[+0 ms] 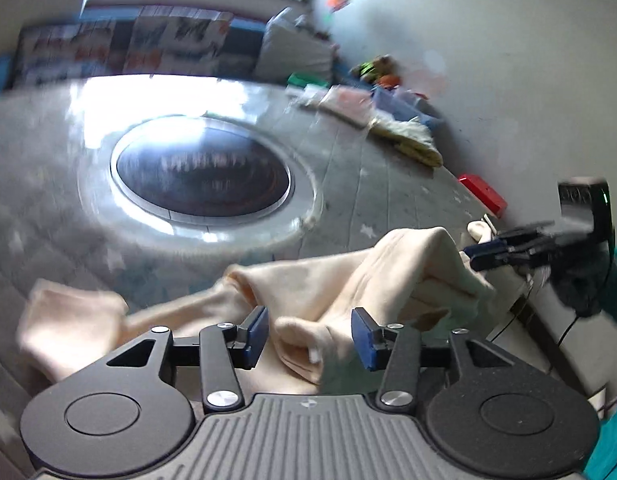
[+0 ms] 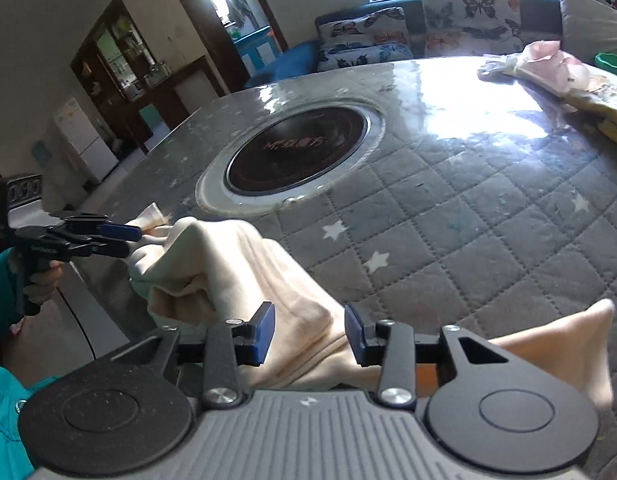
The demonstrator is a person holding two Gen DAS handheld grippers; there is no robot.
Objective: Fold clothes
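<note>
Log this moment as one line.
left gripper: jaws open, cream garment between | right gripper: jaws open, same garment between | garment bunched on quilted table

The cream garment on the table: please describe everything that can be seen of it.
The cream garment is soft, thick-looking cloth in a pale cream colour, crumpled and not yet folded. It lies on the grey quilted table cover, near the edge, in front of the round dark plate. One end is bunched and lifted toward the left gripper, whose blue fingers appear to touch it; a grip cannot be confirmed. The middle part passes between the open fingers of the right gripper. Another end spreads flat at the right.
</note>
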